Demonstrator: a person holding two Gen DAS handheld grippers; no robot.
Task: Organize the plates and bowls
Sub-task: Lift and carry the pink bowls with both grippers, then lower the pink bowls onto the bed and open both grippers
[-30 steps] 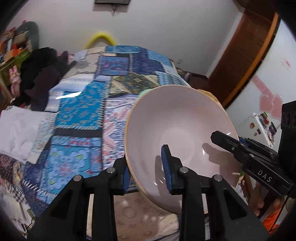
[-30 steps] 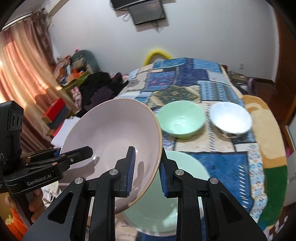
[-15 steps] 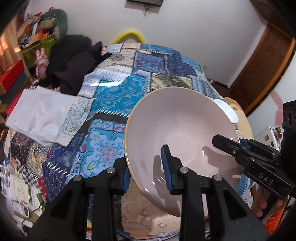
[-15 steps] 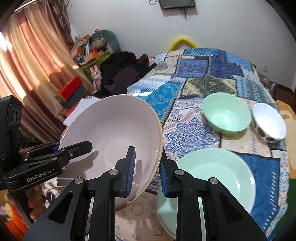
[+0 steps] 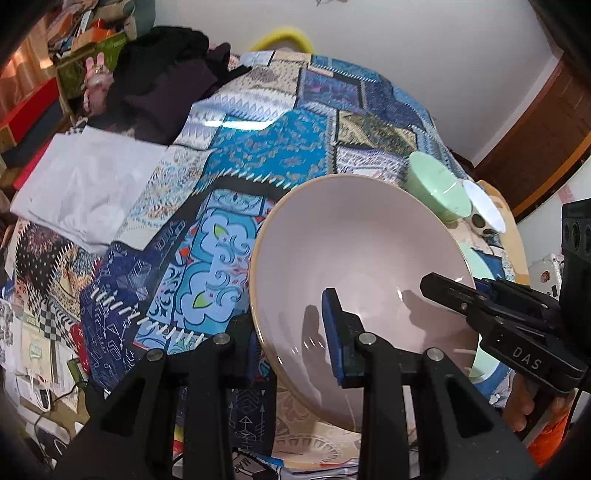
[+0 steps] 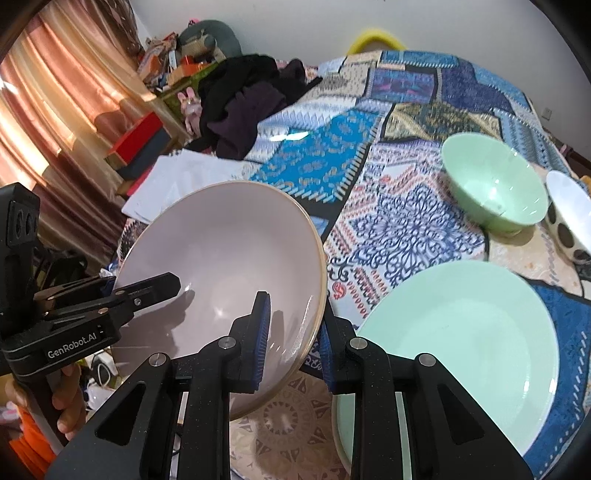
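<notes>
Wall: plain white [image 6: 295,22], running behind the far edge of the bed.
Bed cover: patchwork quilt [image 6: 424,92] in blue, white and tan panels.
Curtain: salmon-pink drape [image 6: 55,92], lit from behind, at the left.
Door: dark brown wood [image 5: 535,140], at the right.
Clothing: dark heap [image 6: 243,99] on the quilt's left edge.
Paper: white sheets [image 5: 88,177] beside the heap.
Clutter: red and dark boxes [image 6: 140,144] stacked by the curtain.
Yellow curved object: [image 6: 375,38] behind the bed's far end, against the wall.
</notes>
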